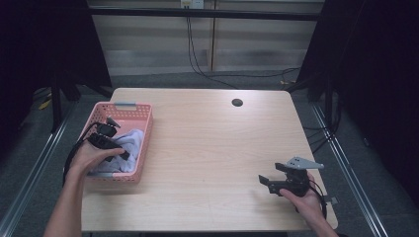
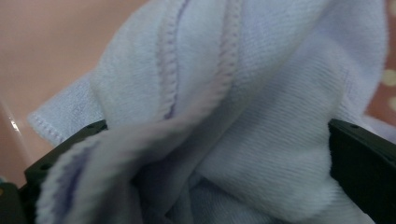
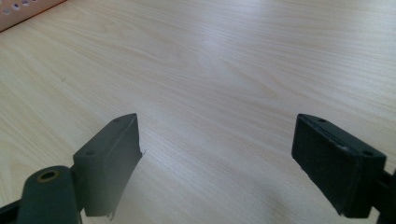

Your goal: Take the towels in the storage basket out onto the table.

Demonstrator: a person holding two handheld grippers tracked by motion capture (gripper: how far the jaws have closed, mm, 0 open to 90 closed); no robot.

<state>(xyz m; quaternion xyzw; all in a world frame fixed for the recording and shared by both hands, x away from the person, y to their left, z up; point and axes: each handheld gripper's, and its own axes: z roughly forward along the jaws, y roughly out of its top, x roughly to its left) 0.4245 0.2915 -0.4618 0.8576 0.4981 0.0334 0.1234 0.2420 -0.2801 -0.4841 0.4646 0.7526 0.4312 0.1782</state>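
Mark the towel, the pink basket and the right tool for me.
towel (image 2: 280,116), left gripper view, on its folded cloth.
pink basket (image 1: 143,138), high view, on its right wall.
right tool (image 3: 215,168), right gripper view, midway between its tips.

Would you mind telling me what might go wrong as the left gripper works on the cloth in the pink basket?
The left gripper has its jaws wide apart around bunched folds of the white cloth, so closing may catch only a loose fold that slips out. Lifting could also drag the light pink basket along, since it sits near the table edge and the right gripper is far away.
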